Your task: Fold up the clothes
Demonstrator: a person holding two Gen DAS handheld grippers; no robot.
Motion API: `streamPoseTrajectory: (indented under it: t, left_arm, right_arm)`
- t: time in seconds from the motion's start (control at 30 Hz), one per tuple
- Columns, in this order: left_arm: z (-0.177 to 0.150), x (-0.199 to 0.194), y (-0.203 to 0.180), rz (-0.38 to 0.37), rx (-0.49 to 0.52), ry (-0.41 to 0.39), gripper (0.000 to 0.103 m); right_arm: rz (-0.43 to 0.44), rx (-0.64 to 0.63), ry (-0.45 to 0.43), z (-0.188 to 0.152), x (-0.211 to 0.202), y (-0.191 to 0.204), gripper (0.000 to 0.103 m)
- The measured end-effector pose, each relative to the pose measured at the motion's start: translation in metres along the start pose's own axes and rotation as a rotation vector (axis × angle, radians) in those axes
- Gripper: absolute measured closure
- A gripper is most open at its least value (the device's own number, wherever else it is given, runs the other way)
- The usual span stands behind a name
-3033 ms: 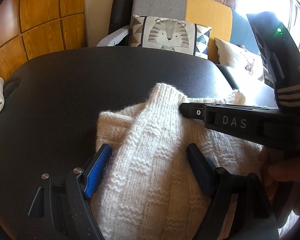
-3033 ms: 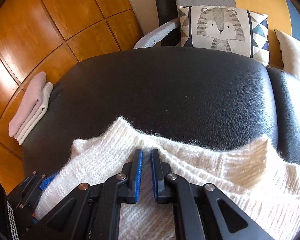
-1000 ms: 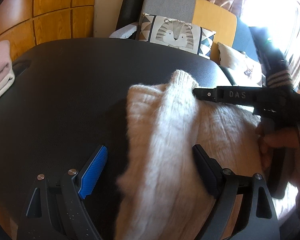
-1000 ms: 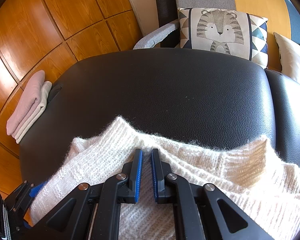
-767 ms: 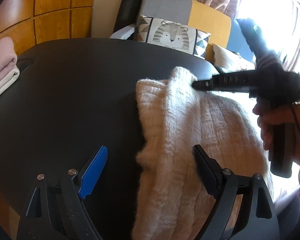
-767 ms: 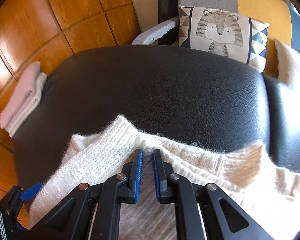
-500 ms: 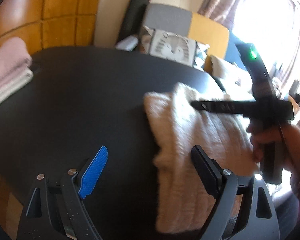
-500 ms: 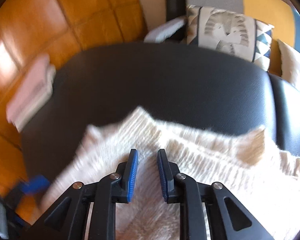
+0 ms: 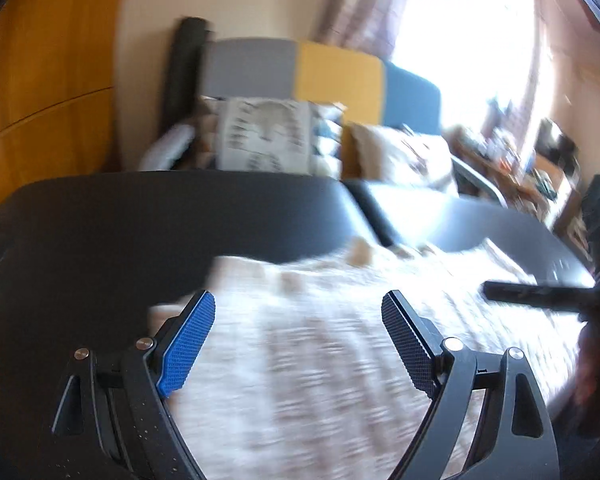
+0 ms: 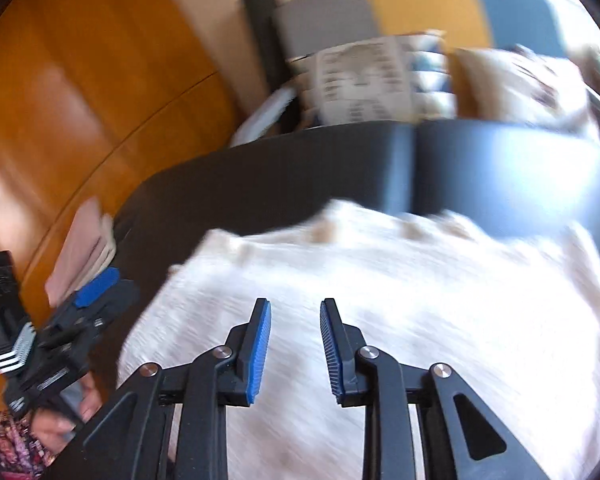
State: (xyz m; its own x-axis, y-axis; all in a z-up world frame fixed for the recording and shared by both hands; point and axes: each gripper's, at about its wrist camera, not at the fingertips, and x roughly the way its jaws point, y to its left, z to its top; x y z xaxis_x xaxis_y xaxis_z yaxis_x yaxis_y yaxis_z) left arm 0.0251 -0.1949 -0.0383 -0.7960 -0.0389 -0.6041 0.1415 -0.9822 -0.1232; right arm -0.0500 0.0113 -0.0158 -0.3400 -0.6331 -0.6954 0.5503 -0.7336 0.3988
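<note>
A white knit sweater [image 9: 320, 360] lies on the black padded table [image 9: 140, 224], blurred by motion in both views. My left gripper [image 9: 296, 300] hangs open and wide above the sweater's left part, nothing between its fingers. My right gripper [image 10: 295, 304] hovers over the sweater [image 10: 420, 300] with its jaws opening. The blue pads are apart and no cloth is pinched between them. The right gripper's dark finger [image 9: 536, 296] reaches in from the right in the left wrist view. The left gripper [image 10: 88, 312], held by a hand, shows at the left in the right wrist view.
A stack of folded pink and cream clothes [image 10: 84, 252] sits at the table's left end. Behind the table stand a grey, yellow and blue sofa [image 9: 320, 72] with a tiger cushion [image 9: 268, 140], a wood-panel wall [image 10: 80, 80] and a cluttered stand by the bright window [image 9: 520, 152].
The right gripper's jaws have parted and let go of the sweater's fold. Both hands have drawn back and up, and the views have swung right. The left gripper stays open.
</note>
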Motion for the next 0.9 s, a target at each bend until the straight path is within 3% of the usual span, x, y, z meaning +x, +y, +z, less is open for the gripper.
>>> streamPoseTrajectory:
  t: [0.23, 0.3, 0.43, 0.57, 0.77, 0.9]
  left_arm:
    - [-0.006, 0.031, -0.075, -0.020, 0.164, 0.064, 0.015]
    - [-0.013, 0.039, -0.088, 0.003, 0.200, 0.099, 0.015]
    - [-0.020, 0.055, -0.093, 0.017, 0.203, 0.162, 0.012]
    - [-0.020, 0.057, -0.092, 0.013, 0.204, 0.155, 0.010]
    - [-0.024, 0.055, -0.093, 0.007, 0.199, 0.141, 0.010]
    - [-0.026, 0.057, -0.091, 0.006, 0.195, 0.138, 0.009]
  right_arm:
    - [-0.081, 0.428, -0.121, -0.054, -0.104, -0.145, 0.063]
    - [-0.093, 0.518, -0.115, -0.072, -0.120, -0.173, 0.056]
    - [-0.101, 0.661, -0.090, -0.109, -0.141, -0.217, 0.052]
    - [-0.025, 0.703, -0.088, -0.125, -0.136, -0.233, 0.051]
    - [0.130, 0.721, -0.118, -0.119, -0.118, -0.239, 0.047]
    - [0.141, 0.655, -0.075, -0.103, -0.109, -0.230, 0.045]
